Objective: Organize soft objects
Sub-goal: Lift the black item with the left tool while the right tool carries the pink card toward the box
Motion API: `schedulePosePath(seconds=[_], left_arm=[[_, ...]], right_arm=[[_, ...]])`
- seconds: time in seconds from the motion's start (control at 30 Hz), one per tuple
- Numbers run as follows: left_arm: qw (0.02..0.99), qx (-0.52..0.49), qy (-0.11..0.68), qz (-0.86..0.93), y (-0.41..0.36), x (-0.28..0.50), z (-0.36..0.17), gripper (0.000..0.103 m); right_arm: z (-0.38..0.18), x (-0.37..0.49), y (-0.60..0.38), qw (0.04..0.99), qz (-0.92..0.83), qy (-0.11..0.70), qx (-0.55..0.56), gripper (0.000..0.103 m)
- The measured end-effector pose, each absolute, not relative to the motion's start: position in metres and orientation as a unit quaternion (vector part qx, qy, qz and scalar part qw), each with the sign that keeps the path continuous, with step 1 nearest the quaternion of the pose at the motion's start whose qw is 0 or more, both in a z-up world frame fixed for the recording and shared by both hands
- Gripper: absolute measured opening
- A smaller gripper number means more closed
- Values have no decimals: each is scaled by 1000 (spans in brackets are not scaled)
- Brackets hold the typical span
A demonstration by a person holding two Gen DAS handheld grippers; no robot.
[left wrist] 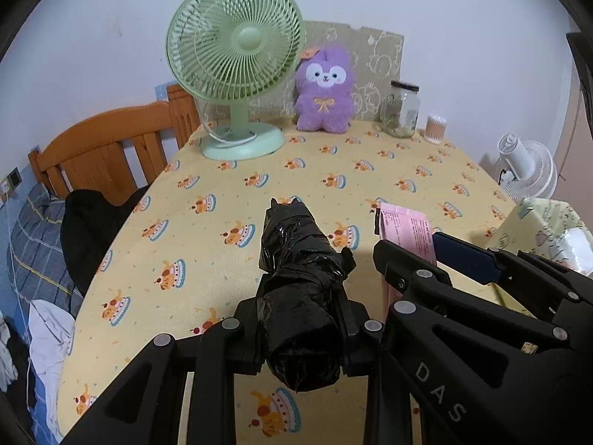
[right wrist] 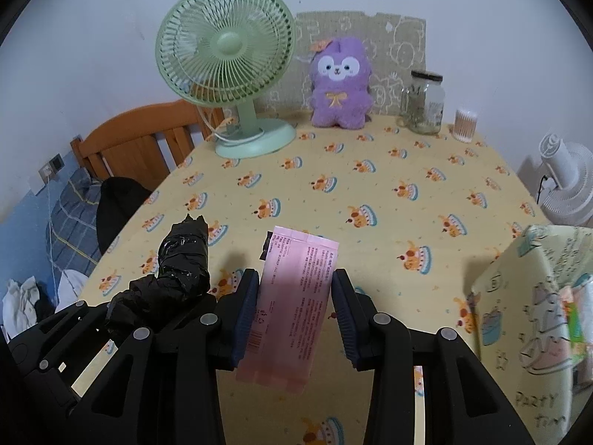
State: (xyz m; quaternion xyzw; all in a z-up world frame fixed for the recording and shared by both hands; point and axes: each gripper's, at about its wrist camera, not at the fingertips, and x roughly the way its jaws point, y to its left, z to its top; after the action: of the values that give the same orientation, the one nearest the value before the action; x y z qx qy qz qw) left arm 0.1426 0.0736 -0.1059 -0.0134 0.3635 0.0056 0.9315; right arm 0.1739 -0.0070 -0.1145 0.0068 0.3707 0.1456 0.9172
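Observation:
My left gripper (left wrist: 302,333) is shut on a black plastic-wrapped bundle (left wrist: 300,285) and holds it above the yellow tablecloth (left wrist: 304,174). The bundle also shows in the right wrist view (right wrist: 178,270). My right gripper (right wrist: 294,311) is shut on a pink packet (right wrist: 292,307), held upright over the table; the packet also shows in the left wrist view (left wrist: 407,233). A purple plush toy (left wrist: 324,91) sits at the back of the table against a patterned board; it also shows in the right wrist view (right wrist: 341,83).
A green desk fan (left wrist: 237,74) stands at the back left. A glass jar (left wrist: 402,109) and a cotton-swab tub (left wrist: 436,128) stand at the back right. A yellow fabric bin (right wrist: 533,315) is at the right. A wooden bed headboard (left wrist: 111,144) lies left, a white fan (right wrist: 563,181) right.

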Motion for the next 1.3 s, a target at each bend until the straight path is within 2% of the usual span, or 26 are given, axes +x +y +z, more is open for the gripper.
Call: schedulePosePath(seconds=[1.3], left_arm=[[964, -3, 265, 0, 15, 77, -26, 28]], right_arm=[[-30, 100, -73, 951, 146, 272, 22, 44]])
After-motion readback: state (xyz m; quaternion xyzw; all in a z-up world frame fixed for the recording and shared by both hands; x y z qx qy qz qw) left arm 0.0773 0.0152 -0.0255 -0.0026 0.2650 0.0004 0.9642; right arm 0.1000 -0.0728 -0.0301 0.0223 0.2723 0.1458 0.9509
